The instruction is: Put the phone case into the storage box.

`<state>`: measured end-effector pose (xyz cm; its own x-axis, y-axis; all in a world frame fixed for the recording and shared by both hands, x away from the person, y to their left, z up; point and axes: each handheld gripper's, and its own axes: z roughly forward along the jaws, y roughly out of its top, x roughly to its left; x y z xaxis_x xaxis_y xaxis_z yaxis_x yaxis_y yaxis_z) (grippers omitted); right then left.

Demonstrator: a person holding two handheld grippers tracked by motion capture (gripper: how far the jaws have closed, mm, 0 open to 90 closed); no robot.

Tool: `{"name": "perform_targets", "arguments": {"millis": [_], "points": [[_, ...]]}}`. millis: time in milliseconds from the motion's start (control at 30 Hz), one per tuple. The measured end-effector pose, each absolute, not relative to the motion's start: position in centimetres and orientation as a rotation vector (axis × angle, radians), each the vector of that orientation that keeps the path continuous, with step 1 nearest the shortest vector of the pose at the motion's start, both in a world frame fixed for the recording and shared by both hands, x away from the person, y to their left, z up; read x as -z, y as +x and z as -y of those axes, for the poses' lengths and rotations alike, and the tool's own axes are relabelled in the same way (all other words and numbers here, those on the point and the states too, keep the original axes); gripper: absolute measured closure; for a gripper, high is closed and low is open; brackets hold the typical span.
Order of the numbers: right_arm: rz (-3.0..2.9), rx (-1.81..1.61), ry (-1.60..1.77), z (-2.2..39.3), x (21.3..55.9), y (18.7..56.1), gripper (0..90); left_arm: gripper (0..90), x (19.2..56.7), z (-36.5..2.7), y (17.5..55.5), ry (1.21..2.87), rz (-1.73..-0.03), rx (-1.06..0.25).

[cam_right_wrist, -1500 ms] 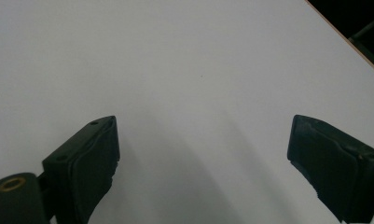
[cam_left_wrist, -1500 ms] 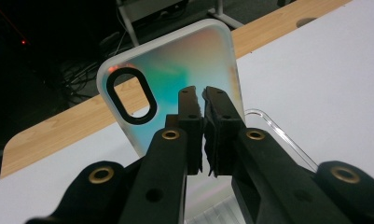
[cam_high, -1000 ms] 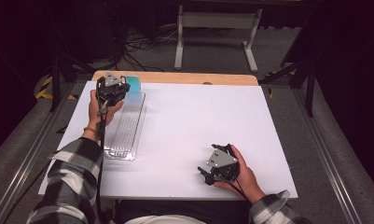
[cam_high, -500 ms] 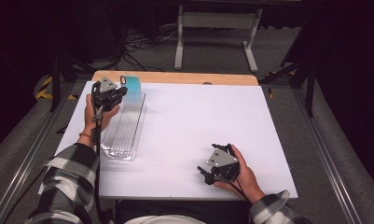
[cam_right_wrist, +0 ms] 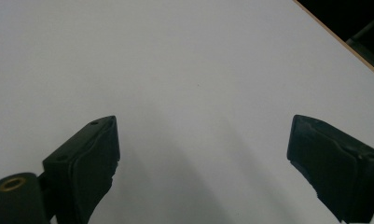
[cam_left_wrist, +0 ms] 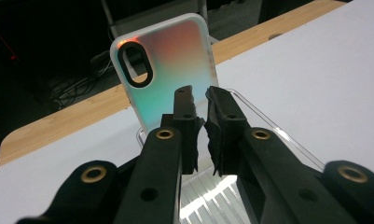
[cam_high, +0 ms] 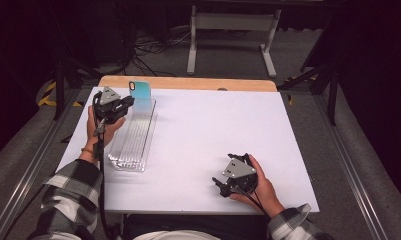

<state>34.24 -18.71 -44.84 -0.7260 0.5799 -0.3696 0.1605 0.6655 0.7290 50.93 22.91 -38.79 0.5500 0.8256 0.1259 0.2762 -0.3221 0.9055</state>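
From my left gripper point(cam_left_wrist: 197, 93), whose jaws have just been opening a little and hold nothing, the iridescent teal-and-pink phone case point(cam_left_wrist: 168, 70) stands upright just ahead at the far end of the clear ribbed plastic tray point(cam_high: 133, 145), far from my open right gripper point(cam_high: 223, 186).

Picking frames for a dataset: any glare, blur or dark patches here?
High view: surroundings black, white table evenly lit. Left gripper view: iridescent phone case sharp, clear ridged plastic tray glares. Right gripper view: soft shadows, black fingertips slightly blurred.
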Motion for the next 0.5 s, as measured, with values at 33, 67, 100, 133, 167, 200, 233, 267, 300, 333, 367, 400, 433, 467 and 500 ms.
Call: {"name": "perform_targets", "arguments": {"millis": [33, 67, 100, 133, 167, 200, 233, 267, 300, 333, 367, 400, 433, 467, 500], "points": [[-2.284, -0.924, 0.572, 18.8, 44.8, 34.3, 10.0, 81.3, 38.8, -22.9, 50.9, 1.865, -0.897, -0.754], [-2.283, -0.925, 0.573, 18.8, 44.8, 34.3, 10.0, 80.7, 38.8, -22.8, 50.8, 1.871, -0.893, -0.761], [-2.281, -0.925, 0.573, 18.8, 44.8, 34.3, 10.0, 80.3, 38.9, -22.7, 50.7, 1.874, -0.888, -0.761], [-2.28, -0.925, 0.573, 18.9, 44.8, 34.3, 10.0, 80.1, 39.0, -22.6, 50.6, 1.875, -0.888, -0.757], [-2.281, -0.924, 0.575, 18.9, 44.8, 34.3, 10.0, 79.9, 39.0, -22.6, 50.5, 1.88, -0.883, -0.763], [-2.28, -0.925, 0.575, 18.9, 44.8, 34.3, 10.0, 79.5, 39.0, -22.5, 50.4, 1.879, -0.879, -0.766], [-2.279, -0.926, 0.573, 18.9, 44.7, 34.3, 10.0, 79.3, 39.0, -22.5, 50.4, 1.879, -0.879, -0.766], [-2.277, -0.927, 0.572, 18.9, 44.7, 34.3, 10.0, 78.9, 39.0, -22.5, 50.2, 1.878, -0.87, -0.772], [-2.277, -0.927, 0.572, 18.9, 44.7, 34.3, 10.0, 78.2, 39.0, -22.5, 50.2, 1.878, -0.87, -0.772], [-2.275, -0.928, 0.571, 18.9, 44.7, 34.3, 10.0, 78.2, 38.9, -22.4, 50.1, 1.875, -0.865, -0.769], [-2.272, -0.931, 0.573, 19.0, 44.6, 34.2, 10.0, 77.8, 38.9, -22.4, 50.0, 1.87, -0.861, -0.773], [-2.268, -0.932, 0.572, 19.0, 44.5, 34.2, 10.0, 77.7, 38.9, -22.4, 49.8, 1.873, -0.854, -0.776], [-2.265, -0.933, 0.577, 19.1, 44.5, 34.2, 10.2, 77.5, 38.9, -22.3, 49.7, 1.87, -0.85, -0.774], [-2.26, -0.934, 0.577, 19.2, 44.4, 34.3, 10.2, 77.0, 38.9, -22.4, 49.6, 1.871, -0.846, -0.77], [-2.256, -0.942, 0.582, 19.2, 44.4, 34.3, 10.2, 76.0, 38.9, -22.4, 49.6, 1.87, -0.846, -0.766]]}}
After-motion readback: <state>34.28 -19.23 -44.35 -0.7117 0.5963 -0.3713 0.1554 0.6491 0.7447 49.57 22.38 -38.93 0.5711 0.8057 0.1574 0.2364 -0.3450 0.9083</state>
